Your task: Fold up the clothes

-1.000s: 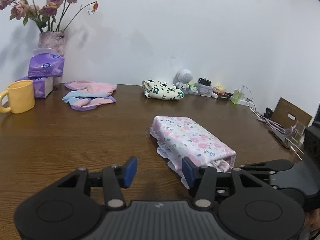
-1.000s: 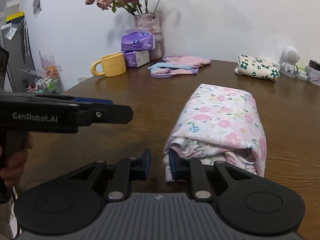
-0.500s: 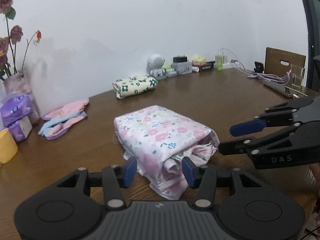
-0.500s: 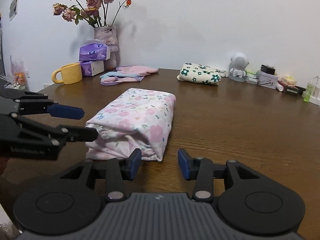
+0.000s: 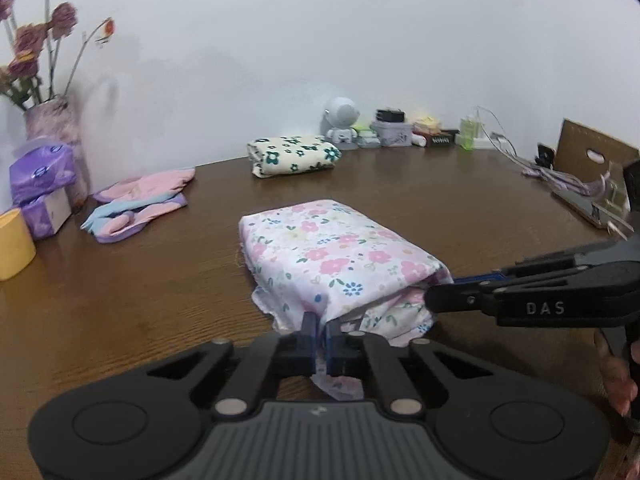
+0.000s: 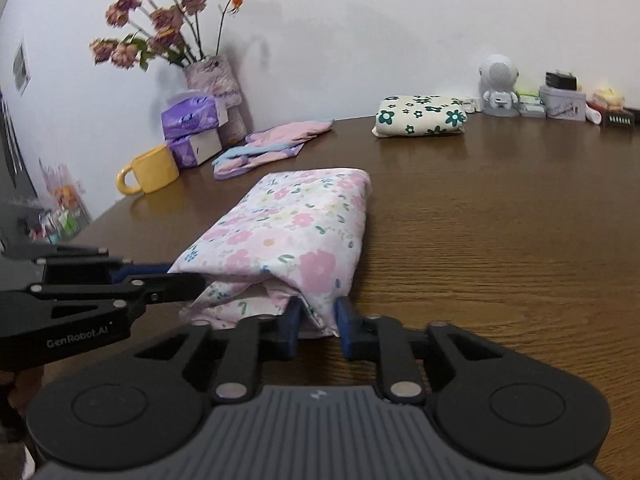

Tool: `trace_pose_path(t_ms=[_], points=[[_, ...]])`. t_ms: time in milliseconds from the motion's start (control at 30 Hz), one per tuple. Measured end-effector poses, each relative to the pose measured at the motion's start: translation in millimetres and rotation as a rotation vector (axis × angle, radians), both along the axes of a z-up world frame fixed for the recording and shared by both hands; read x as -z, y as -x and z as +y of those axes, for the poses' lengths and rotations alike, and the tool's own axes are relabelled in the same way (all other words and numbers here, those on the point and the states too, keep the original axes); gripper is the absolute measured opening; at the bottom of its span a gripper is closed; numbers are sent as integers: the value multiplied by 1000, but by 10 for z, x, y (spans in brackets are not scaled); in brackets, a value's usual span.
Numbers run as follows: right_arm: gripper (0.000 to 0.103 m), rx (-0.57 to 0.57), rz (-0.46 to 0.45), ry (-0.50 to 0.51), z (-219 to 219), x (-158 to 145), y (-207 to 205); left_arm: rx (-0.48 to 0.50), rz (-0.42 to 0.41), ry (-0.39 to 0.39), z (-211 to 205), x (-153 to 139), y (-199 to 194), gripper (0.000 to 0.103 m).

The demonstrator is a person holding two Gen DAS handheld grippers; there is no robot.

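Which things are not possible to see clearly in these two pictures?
- Left wrist view: the yellow mug is cut off by the left edge.
- Right wrist view: the near underside of the floral folded garment is hidden behind the right hand-held gripper.
- Both views: the small items by the wall are too small to identify.

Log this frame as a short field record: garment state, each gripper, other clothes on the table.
garment: pink floral bundle, folded, on brown table
left gripper: jaws shut on the bundle's near edge
right gripper: jaws around a thick fold at the bundle's near corner, gripping it
other clothes: folded cream floral piece, pastel garment lying loose
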State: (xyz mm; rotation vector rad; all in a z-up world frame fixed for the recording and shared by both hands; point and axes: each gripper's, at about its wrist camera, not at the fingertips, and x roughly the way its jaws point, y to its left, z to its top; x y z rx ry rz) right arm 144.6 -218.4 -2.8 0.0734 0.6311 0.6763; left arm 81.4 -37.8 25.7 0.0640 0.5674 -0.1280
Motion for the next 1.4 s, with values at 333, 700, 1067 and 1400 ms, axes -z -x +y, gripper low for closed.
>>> trace_pose_path(t_ms=[333, 700, 1067, 1400], points=[[25, 19, 29, -8, -4, 31, 9, -38, 32, 55, 59, 35, 1, 35], [10, 40, 63, -26, 3, 65, -44, -54, 77, 184, 213, 125, -70, 5], [38, 9, 10, 13, 5, -40, 51, 61, 94, 9, 10, 93, 117, 54], [17, 37, -28, 49, -44, -83, 190, 71, 118, 35, 42, 142, 15, 6]])
